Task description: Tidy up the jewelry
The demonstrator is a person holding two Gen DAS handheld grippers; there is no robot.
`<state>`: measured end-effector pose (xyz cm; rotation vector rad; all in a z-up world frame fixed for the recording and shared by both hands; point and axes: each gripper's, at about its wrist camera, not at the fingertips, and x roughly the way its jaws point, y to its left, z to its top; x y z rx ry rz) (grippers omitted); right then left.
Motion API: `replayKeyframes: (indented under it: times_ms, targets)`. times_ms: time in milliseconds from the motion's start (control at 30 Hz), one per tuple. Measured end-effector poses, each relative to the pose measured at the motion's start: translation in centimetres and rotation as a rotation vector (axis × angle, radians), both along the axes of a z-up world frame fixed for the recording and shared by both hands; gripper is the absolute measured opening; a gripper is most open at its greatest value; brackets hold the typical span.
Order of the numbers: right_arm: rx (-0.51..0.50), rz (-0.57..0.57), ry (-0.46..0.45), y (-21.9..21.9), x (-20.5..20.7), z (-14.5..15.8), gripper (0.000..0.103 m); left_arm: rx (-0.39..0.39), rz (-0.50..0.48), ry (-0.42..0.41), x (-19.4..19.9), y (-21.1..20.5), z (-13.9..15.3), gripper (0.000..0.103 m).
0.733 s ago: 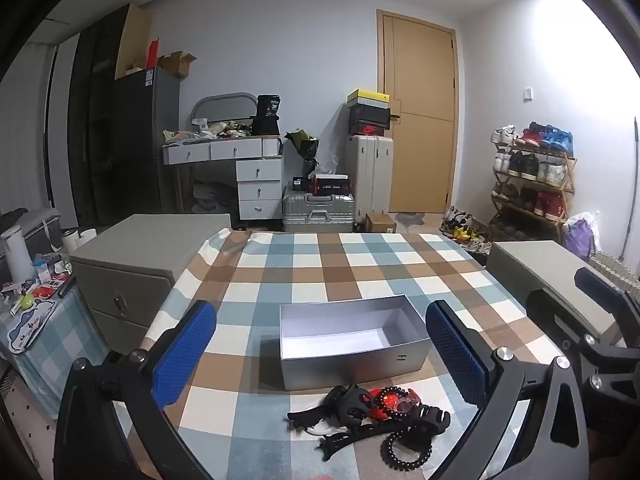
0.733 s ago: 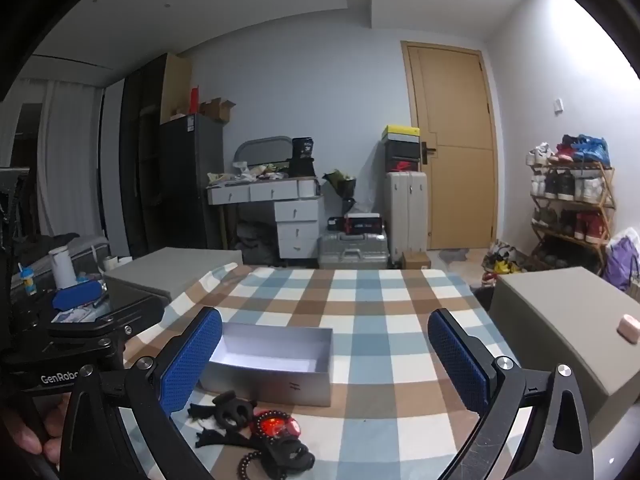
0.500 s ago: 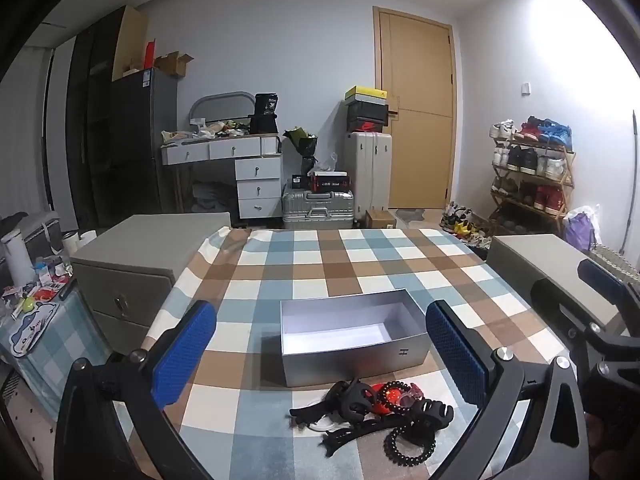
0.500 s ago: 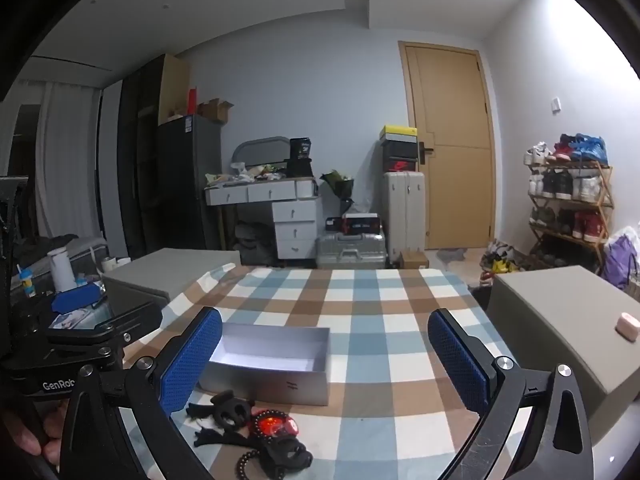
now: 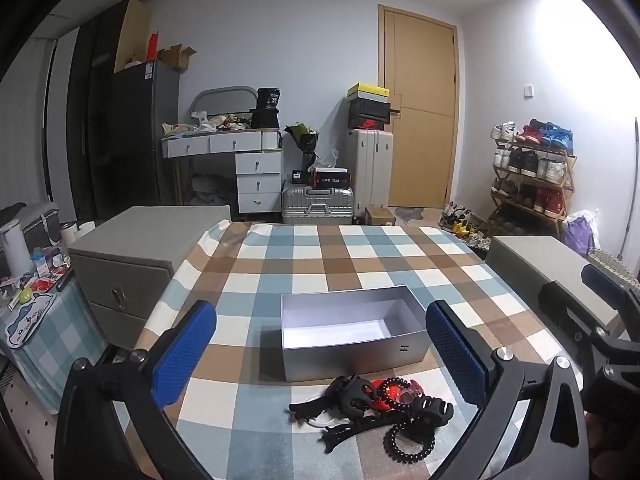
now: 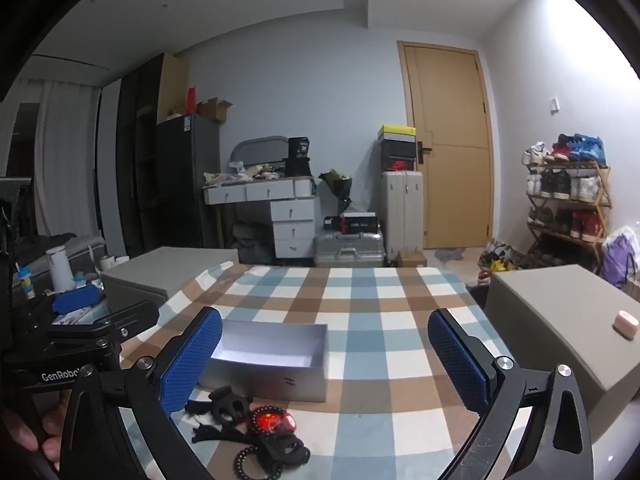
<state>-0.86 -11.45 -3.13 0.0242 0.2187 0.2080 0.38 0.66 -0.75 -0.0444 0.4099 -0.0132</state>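
Note:
An open silver box (image 5: 352, 336) (image 6: 266, 364) with a white inside rests on the checked tablecloth (image 5: 360, 256) (image 6: 380, 312). Just in front of it lies a pile of jewelry (image 5: 376, 412) (image 6: 256, 432): black hair claws, a red piece, black bead bracelets. My left gripper (image 5: 320, 352) hovers open above the table, box and pile framed between its blue pads, touching nothing. My right gripper (image 6: 324, 360) is open too, to the right of the pile. Each view catches the other gripper at its edge.
Grey upholstered cabinets flank the table, one on the left (image 5: 132, 252) and one on the right (image 6: 560, 320) with a small pink case (image 6: 626, 324) on top. A cluttered side table (image 5: 28, 304) stands at far left. Behind are a desk, suitcases, a door and a shoe rack.
Both views have shifted only slightly; the box and pile sit a little higher in the left wrist view. Both grippers stay wide open and nothing on the table has moved.

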Motion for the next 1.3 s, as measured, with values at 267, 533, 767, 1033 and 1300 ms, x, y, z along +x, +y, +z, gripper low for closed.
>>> replayKeyframes:
  times_ms: [267, 533, 767, 1033, 1300]
  targets:
    - [-0.008, 0.001, -0.013, 0.16, -0.39, 0.26, 0.103, -0.002, -0.002, -0.005, -0.59, -0.21, 0.39, 0.102]
    - [-0.007, 0.001, -0.010, 0.25, -0.50, 0.30, 0.103, -0.003, -0.002, -0.002, -0.63, -0.23, 0.29, 0.102]
    - [-0.008, 0.001, -0.009, 0.29, -0.49, 0.25, 0.103, -0.002, -0.001, -0.001, -0.60, -0.24, 0.16, 0.102]
    - [-0.005, 0.003, -0.001, 0.14, -0.42, 0.03, 0.103, -0.007, 0.007, 0.006, -0.55, 0.10, -0.21, 0.102]
    - [-0.004, 0.004, 0.003, 0.10, -0.37, -0.05, 0.103, -0.003, 0.005, 0.005, -0.43, 0.00, -0.24, 0.102]
